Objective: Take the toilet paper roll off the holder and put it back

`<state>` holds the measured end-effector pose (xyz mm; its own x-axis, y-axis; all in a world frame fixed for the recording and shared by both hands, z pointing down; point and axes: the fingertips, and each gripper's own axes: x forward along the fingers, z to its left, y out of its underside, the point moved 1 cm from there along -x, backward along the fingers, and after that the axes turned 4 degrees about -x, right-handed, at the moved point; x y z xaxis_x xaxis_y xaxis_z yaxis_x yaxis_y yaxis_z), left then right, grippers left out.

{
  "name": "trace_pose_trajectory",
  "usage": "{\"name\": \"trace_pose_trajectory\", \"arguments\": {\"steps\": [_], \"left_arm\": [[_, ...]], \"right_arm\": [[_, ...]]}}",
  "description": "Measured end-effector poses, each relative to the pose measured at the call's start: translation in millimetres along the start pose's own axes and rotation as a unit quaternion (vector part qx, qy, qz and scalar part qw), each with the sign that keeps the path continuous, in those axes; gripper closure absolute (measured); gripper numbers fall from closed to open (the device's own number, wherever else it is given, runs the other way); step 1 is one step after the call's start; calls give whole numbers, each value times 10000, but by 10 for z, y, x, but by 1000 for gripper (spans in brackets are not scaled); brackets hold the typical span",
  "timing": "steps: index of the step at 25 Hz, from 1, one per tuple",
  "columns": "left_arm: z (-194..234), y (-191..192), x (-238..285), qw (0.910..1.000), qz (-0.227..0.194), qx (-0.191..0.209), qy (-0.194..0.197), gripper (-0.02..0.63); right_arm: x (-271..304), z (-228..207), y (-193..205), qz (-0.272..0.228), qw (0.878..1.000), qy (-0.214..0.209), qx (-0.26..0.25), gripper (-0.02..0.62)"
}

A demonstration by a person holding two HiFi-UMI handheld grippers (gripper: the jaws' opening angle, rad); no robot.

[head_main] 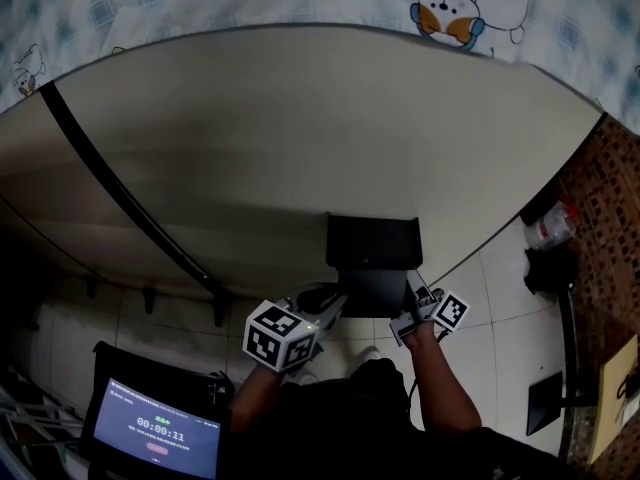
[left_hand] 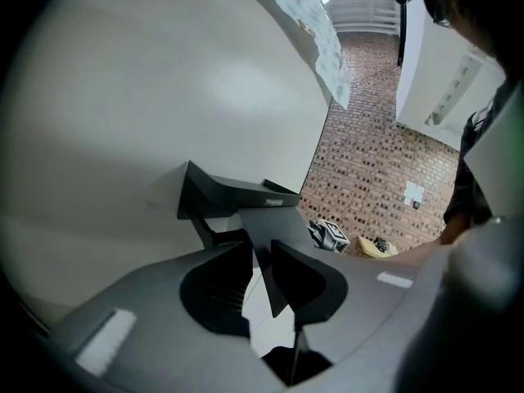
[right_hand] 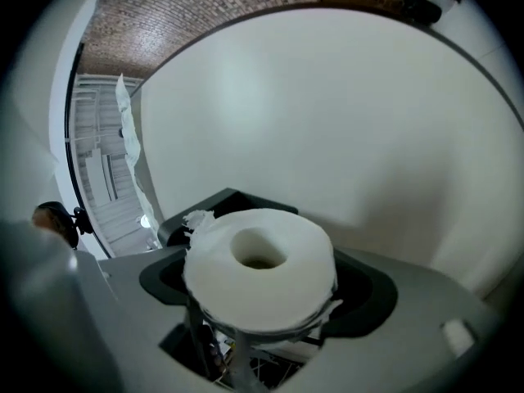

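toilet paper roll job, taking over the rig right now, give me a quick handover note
Left claw: closed on the flap of the holder on the wall, holding it raised.
Right claw: closed on the toilet paper roll, just in front of the holder.
Done: roll is off the holder.
Left: probably seat it back on, lower the flap, open both claws.

Dim, flat indoor light; strong fisheye warp, black vignette at edges; close fg soft.
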<state>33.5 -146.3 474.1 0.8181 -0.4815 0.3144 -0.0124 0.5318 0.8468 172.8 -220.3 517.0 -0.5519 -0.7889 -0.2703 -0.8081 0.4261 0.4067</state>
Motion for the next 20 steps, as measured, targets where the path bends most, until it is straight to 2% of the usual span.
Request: {"name": "trace_pose_trajectory", "arguments": {"steps": [7, 15, 18, 20], "left_arm": [[3, 14, 0, 10000, 37, 12, 0, 514], [2, 30, -1, 10000, 31, -6, -49, 514], [9, 34, 9, 9999, 26, 58, -103, 514], [29, 40, 21, 9998, 36, 131, -162, 514]], "right_arm": [[105, 3, 333, 838, 9963, -168, 52, 147], [140, 3, 447, 1017, 9944, -241, 130, 147], [96, -25, 418, 1065, 9941, -72, -162, 142], [63, -64, 347, 1031, 9940, 61, -367, 100]]}}
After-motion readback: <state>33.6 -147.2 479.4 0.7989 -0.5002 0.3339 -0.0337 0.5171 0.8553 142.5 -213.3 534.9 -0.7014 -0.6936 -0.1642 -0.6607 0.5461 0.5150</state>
